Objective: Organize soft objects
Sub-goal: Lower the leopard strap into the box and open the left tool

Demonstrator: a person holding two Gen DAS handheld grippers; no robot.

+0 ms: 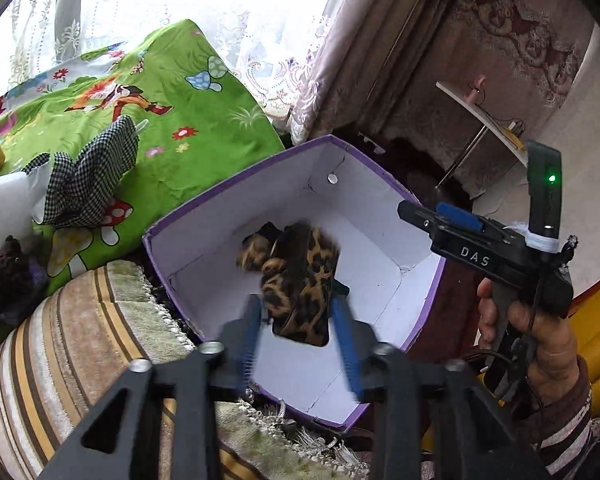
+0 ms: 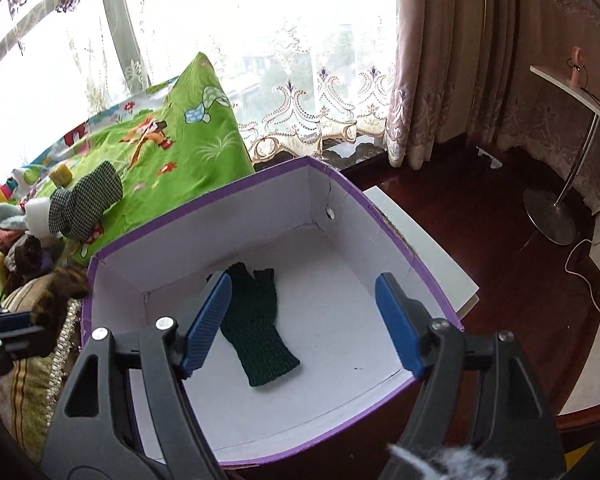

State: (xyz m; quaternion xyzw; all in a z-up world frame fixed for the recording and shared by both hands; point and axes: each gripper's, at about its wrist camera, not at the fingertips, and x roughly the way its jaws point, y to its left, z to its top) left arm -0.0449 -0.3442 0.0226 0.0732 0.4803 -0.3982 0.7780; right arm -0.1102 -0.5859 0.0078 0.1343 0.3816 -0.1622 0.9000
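Observation:
A purple-rimmed white box [image 1: 260,200] [image 2: 240,232] stands open on the dark floor. A dark green knitted glove [image 2: 256,320] lies flat on its bottom. My right gripper [image 2: 304,320] [image 1: 432,216] hovers over the box, jaws wide open with nothing between them. My left gripper [image 1: 298,340] [image 2: 32,316] points down over the box's left side with its blue pads apart. A blurred leopard-print cloth [image 1: 296,280] [image 2: 60,288] hangs loosely between them. In the left wrist view this cloth hides the glove.
A green cartoon-print sheet [image 1: 140,120] lies left of the box with a black-and-white checked cloth [image 1: 92,176] [image 2: 84,204] and other soft items [image 2: 12,220]. A striped cushion [image 1: 60,340] is close at the left. A side table on a metal stand [image 2: 560,208] is at the right.

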